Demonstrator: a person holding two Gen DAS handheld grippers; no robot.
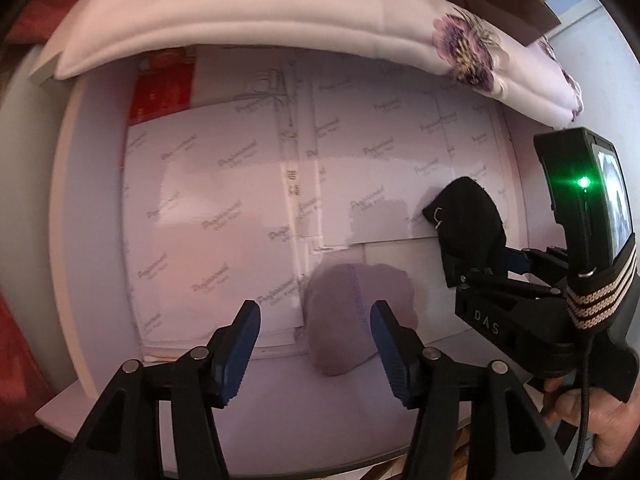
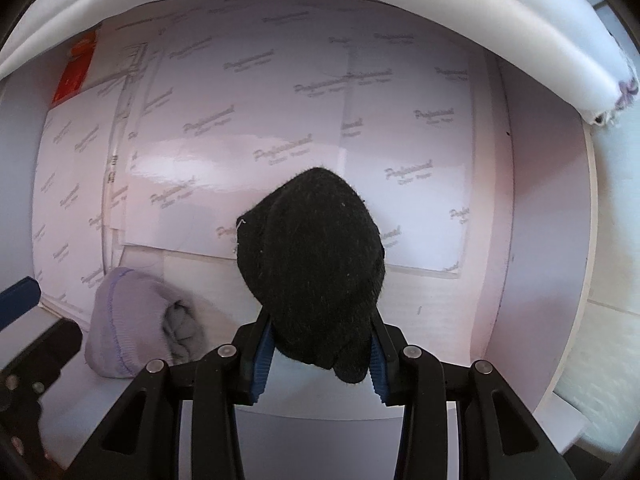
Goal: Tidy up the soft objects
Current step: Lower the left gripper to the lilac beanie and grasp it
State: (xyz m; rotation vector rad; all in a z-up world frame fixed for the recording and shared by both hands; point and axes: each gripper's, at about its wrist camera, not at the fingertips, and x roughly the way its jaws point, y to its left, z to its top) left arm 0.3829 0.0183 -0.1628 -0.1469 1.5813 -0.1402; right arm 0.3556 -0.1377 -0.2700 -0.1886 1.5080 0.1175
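1. The black sock bundle (image 2: 316, 264) is clamped between the blue pads of the right gripper (image 2: 318, 360); its rolled bulk stands out ahead of the fingertips, while a loose flap hangs below the jaws. It is held above the floor of a white compartment (image 2: 536, 240), in front of the printed paper sheets (image 2: 280, 120) lining the back.
2. The left gripper (image 1: 314, 344) is seen with its jaws spread wide and nothing between them. It hovers just in front of the lilac sock bundle (image 1: 352, 316), which lies on the compartment floor toward the left side.
3. The step in hand is judged to be placing the black bundle beside the lilac one. The bundle is best lowered until its underside is supported before the jaws are released, so that it is not dropped and allowed to unroll.
4. A spot just to the right of the lilac bundle is advised, near but not pressing on it, so the pair is kept tidy.
5. Open floor is available to the right of the lilac bundle, up to the right wall of the compartment.
6. Overhead, the folded floral quilt (image 1: 280, 12) overhangs the opening; a low, level withdrawal is therefore recommended so that its edge is not snagged.
7. The two grippers are close together, so the left one is best kept still or drawn clear while the right one is released.
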